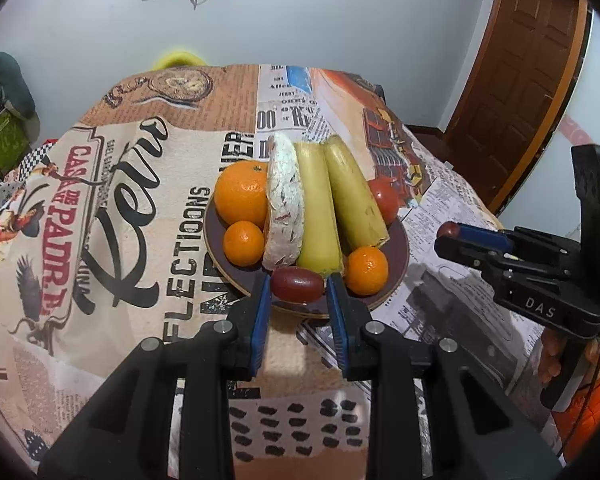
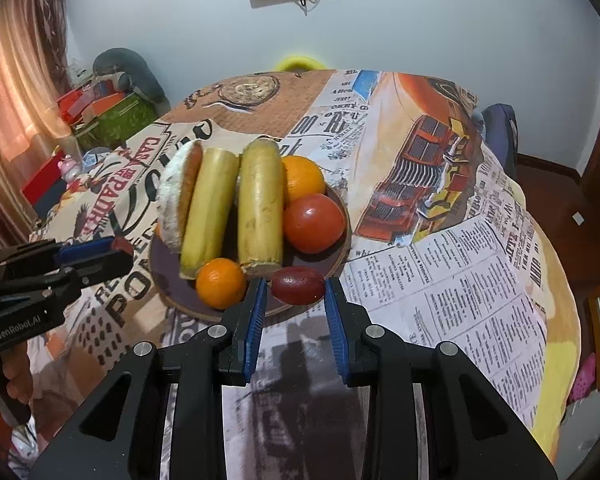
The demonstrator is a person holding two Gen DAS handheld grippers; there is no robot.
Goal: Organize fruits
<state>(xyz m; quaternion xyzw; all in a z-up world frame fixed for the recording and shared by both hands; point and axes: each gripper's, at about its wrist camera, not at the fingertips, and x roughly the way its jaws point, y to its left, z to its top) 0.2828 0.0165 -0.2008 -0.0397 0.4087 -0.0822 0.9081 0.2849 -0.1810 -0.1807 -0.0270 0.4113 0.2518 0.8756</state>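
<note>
A brown plate on the printed tablecloth holds a big orange, two small oranges, two yellow-green bananas, a white-crusted slice and a red tomato. My left gripper hangs over the plate's near rim, shut on a dark red oval fruit. My right gripper is shut on a second dark red oval fruit at the near right rim of the plate. Each gripper also shows from the side in the other view: right gripper, left gripper.
The round table drops away on all sides under the tablecloth. A brown door stands at the right. Boxes and clutter sit beyond the table's left edge, and a yellow chair back shows behind it.
</note>
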